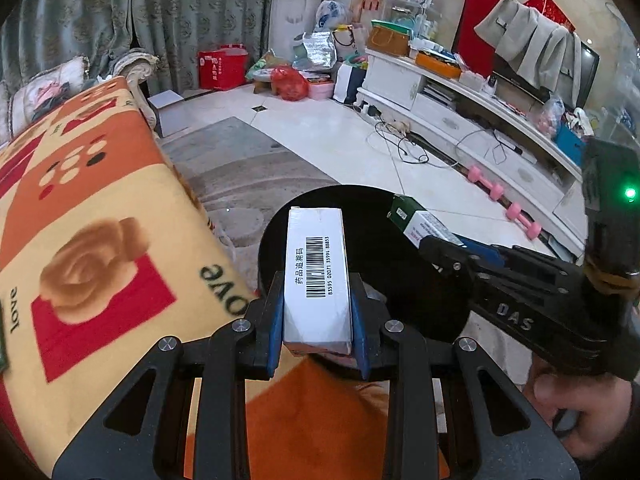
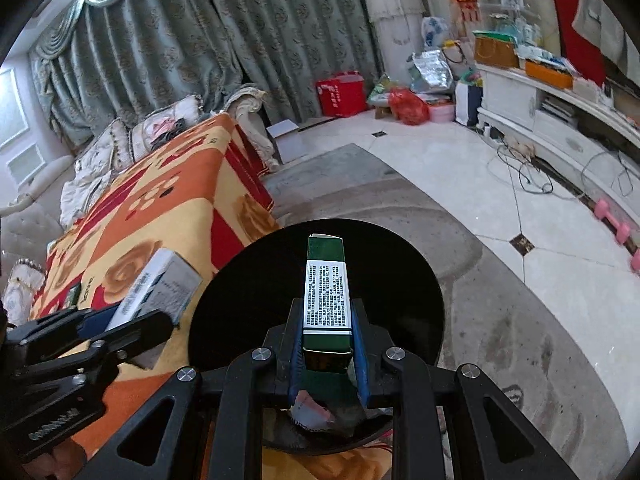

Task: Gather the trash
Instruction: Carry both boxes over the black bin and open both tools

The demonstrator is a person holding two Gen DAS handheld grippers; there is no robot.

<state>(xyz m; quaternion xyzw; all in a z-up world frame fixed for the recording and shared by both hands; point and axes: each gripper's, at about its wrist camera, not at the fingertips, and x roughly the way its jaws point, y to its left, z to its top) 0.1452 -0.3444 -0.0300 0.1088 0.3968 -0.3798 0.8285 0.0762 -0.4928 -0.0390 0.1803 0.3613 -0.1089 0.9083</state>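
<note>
Over the round black bin (image 2: 400,280), the left gripper (image 1: 316,320) is clamped on a white barcoded cardboard box (image 1: 316,272) at the bin's near rim — the right gripper (image 2: 326,344) pinches a green-and-white carton (image 2: 326,292) above its middle. Released early, the white box could drop onto the orange rose-patterned blanket (image 1: 100,220) beside the bin.

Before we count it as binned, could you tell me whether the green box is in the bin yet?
Not yet: the green box is clamped in the right gripper, above the black bin.
</note>
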